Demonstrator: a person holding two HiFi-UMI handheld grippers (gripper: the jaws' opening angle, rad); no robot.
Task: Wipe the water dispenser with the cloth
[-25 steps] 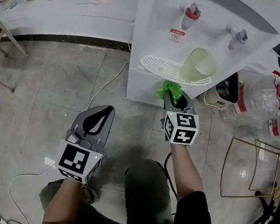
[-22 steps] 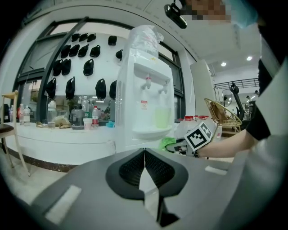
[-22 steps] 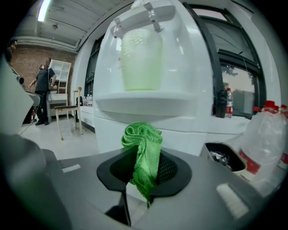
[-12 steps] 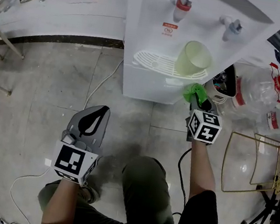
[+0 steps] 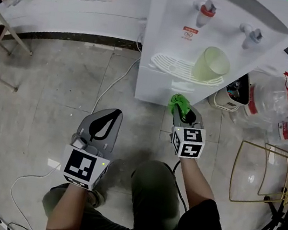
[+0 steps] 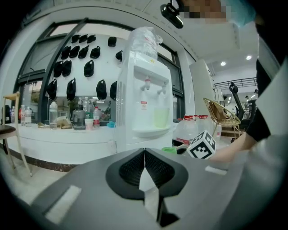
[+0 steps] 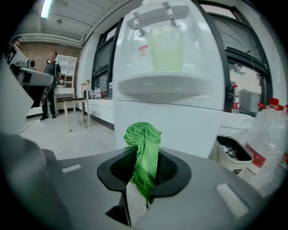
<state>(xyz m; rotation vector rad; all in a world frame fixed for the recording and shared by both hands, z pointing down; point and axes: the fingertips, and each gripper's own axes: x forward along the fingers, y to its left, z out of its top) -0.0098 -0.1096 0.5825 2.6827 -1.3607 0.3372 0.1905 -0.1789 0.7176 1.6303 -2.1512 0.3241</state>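
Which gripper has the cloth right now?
The right gripper: the green cloth is pinched between its jaws, close to the dispenser base. The left gripper is shut on nothing, farther back.

Green cloth (image 7: 143, 152); white water dispenser (image 5: 221, 48).

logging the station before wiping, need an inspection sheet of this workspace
surface: grey tiled floor
job's things: white water dispenser upright; crumpled green cloth near its lower front, contact unclear
clutter: pale green plastic cup on the drip tray; clear red-capped water bottles and gold wire frame at right
grippers: left gripper shut, empty; right gripper shut on the cloth
cables: white cable on the floor
surroundings: cluttered white counter behind
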